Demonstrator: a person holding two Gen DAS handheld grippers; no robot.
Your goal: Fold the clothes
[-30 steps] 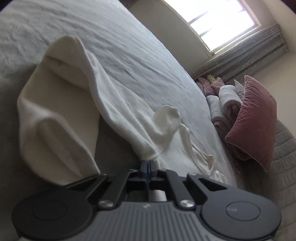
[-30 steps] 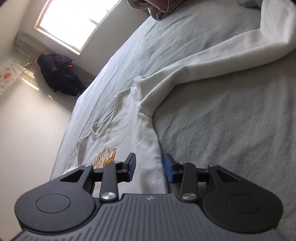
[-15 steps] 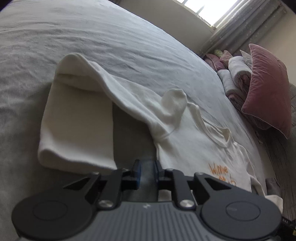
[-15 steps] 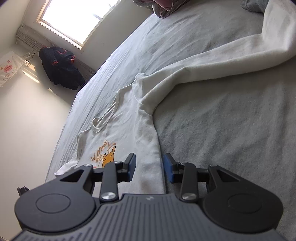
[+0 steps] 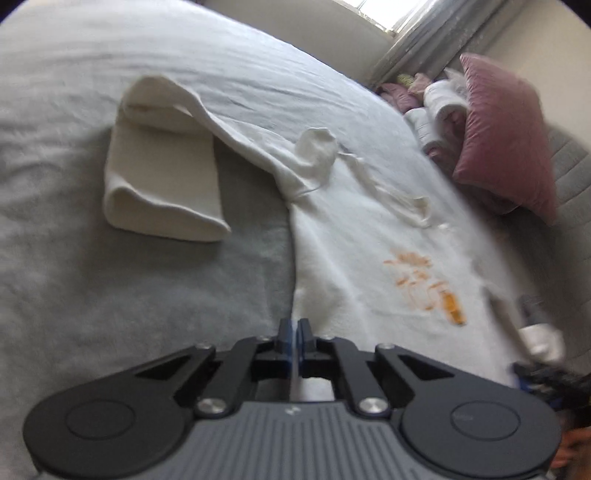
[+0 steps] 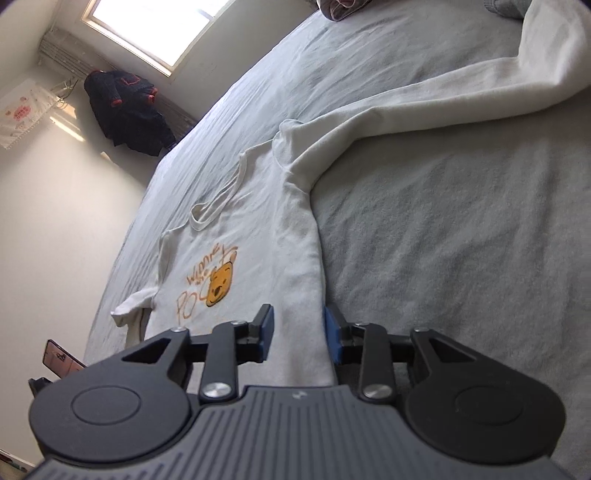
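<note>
1. Left claw [image 5: 294,332]: one. Tilted downward over the bed, blue pads pressed together at the side edge of the sweatshirt; whether cloth is caught between them cannot be told. The left view is blurred.
2. Right claw [image 6: 298,334]: one. Tilted downward, jaws closing, with a gap between the pads; the hem-side edge of the sweatshirt lies in that gap, and the pads are not pressing on it.
3. Sweatshirt [image 6: 266,229]: one, cream-white, lying face up on the bed, an orange bear print [image 6: 218,286] at its chest, neckline toward 11 o'clock in the right view.
4. Sleeves: two seen. One long sleeve [image 6: 424,107] runs toward 2 o'clock in the right view; in the left view its end [image 5: 162,184] is doubled over at 10 o'clock. The other sleeve [image 6: 133,306] is bunched at 9 o'clock.
5. Bed [image 6: 461,240]: one, grey cover.
6. Pillow [image 5: 506,136]: one, pink, at 2 o'clock in the left view, beside a heap of rolled bedding [image 5: 436,114].
7. Dark jacket [image 6: 125,110]: one, hanging below the window [image 6: 147,29].
</note>
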